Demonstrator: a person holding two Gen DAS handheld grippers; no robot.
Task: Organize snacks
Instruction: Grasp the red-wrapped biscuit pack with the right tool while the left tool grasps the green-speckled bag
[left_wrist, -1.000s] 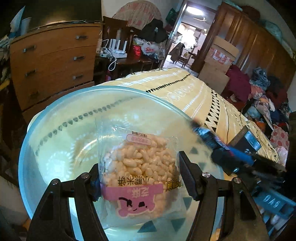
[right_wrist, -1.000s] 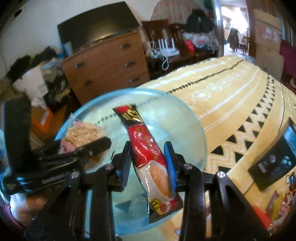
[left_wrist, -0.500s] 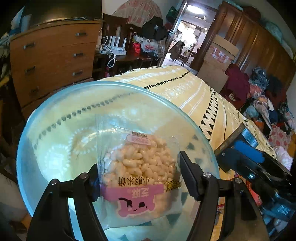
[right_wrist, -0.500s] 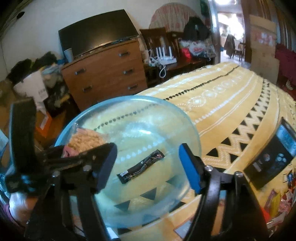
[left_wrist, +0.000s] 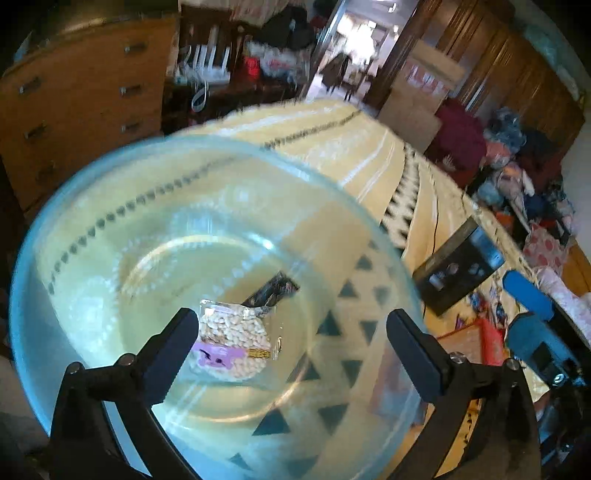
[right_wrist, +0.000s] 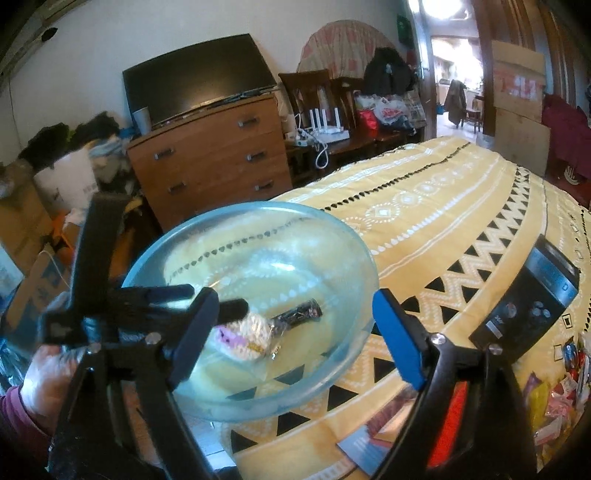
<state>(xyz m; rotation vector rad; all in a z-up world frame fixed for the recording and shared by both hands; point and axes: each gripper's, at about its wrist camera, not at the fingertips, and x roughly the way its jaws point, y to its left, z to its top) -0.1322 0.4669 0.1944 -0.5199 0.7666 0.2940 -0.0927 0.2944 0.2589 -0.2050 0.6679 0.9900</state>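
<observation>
Both grippers, left (left_wrist: 288, 343) and right (right_wrist: 291, 328), hover with fingers apart and empty; the rice-cake packet (left_wrist: 231, 347) and dark bar (right_wrist: 299, 314) lie gathered in the glass bowl (right_wrist: 343, 229) at frame centre.

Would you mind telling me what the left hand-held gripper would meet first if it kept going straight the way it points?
Probably the rice-cracker packet lying in the glass bowl: it sits just ahead of the open left hand-held gripper, nearer its left finger. Depth is unclear, so the bowl's floor may come first.

A wooden dresser (right_wrist: 210, 162) bears a dark television (right_wrist: 199, 86); a black device (right_wrist: 524, 314) lies on the yellow bedspread (right_wrist: 443, 206).
</observation>
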